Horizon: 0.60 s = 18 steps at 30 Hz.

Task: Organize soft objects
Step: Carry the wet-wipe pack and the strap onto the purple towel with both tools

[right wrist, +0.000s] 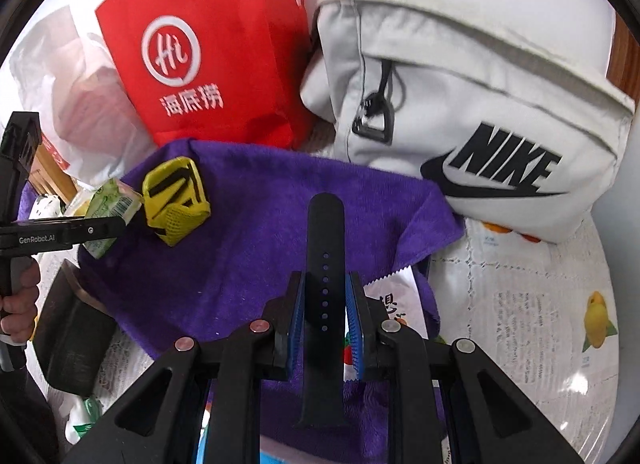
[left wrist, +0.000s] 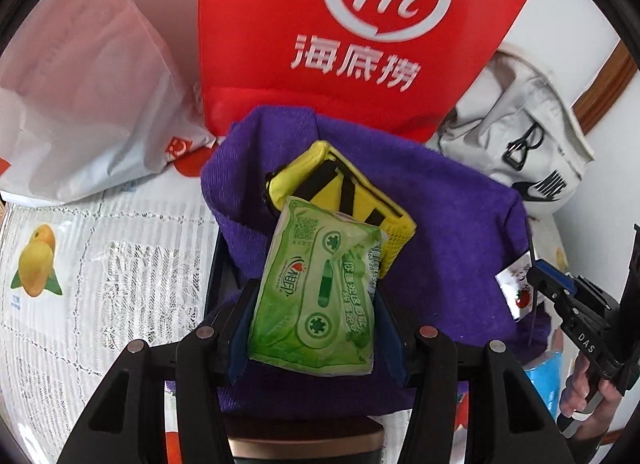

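Note:
My left gripper [left wrist: 314, 300] is shut on a green tissue pack [left wrist: 316, 292] and holds it over a purple towel [left wrist: 448, 232]. The pack's far end touches a yellow mesh pouch with black straps [left wrist: 344, 184] that lies on the towel. My right gripper [right wrist: 324, 304] is shut on a black watch strap [right wrist: 325, 248] above the same towel [right wrist: 248, 240]. In the right wrist view the left gripper [right wrist: 100, 230] with the tissue pack [right wrist: 112, 204] is at the left, next to the yellow pouch [right wrist: 176, 200].
A red Hi bag [left wrist: 360, 24] stands behind the towel, a white plastic bag [left wrist: 80, 96] to its left, a grey Nike bag [right wrist: 480, 124] to its right. A dark box [right wrist: 72, 328] lies under the towel's left edge. The tablecloth [right wrist: 540, 304] has lemon prints.

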### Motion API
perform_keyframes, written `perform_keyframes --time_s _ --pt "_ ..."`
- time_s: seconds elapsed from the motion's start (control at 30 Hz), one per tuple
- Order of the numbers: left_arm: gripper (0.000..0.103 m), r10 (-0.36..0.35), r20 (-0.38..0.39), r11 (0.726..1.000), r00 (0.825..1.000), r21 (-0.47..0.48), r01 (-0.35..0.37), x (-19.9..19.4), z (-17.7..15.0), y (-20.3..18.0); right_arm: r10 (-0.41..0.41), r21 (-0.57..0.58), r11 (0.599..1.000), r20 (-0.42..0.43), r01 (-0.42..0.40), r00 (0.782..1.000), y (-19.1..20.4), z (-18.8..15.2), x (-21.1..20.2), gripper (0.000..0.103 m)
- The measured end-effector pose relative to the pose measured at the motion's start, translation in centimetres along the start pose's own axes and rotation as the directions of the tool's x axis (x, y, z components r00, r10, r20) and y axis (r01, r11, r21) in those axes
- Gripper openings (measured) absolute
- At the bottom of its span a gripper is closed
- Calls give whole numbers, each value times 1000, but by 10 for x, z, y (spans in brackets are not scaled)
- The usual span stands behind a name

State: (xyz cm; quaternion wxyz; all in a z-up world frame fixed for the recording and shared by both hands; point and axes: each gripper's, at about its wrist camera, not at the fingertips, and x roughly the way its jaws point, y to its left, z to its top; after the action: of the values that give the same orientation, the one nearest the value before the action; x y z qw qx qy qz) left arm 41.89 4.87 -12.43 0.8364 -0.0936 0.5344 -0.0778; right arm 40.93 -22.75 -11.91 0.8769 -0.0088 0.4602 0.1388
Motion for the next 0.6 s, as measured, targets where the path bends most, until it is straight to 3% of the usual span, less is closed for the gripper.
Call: perform_keyframes --time_s 0.5,0.53,0.57,0.6 --pt "55 28 -48 999 998 43 -26 17 -2 -16 -3 -3 1000 -58 3 998 -4 5 16 22" --pt "58 26 -50 999 998 47 -23 17 -1 -18 -4 -4 1000 -54 3 999 -5 4 15 28" --pt "67 24 -52 998 998 54 -21 18 -1 -20 -7 -5 1000 -50 7 999 -6 4 14 42" --pt "74 26 -48 998 999 59 -23 18 -1 -23 -8 -6 1000 -43 8 999 -7 4 12 50"
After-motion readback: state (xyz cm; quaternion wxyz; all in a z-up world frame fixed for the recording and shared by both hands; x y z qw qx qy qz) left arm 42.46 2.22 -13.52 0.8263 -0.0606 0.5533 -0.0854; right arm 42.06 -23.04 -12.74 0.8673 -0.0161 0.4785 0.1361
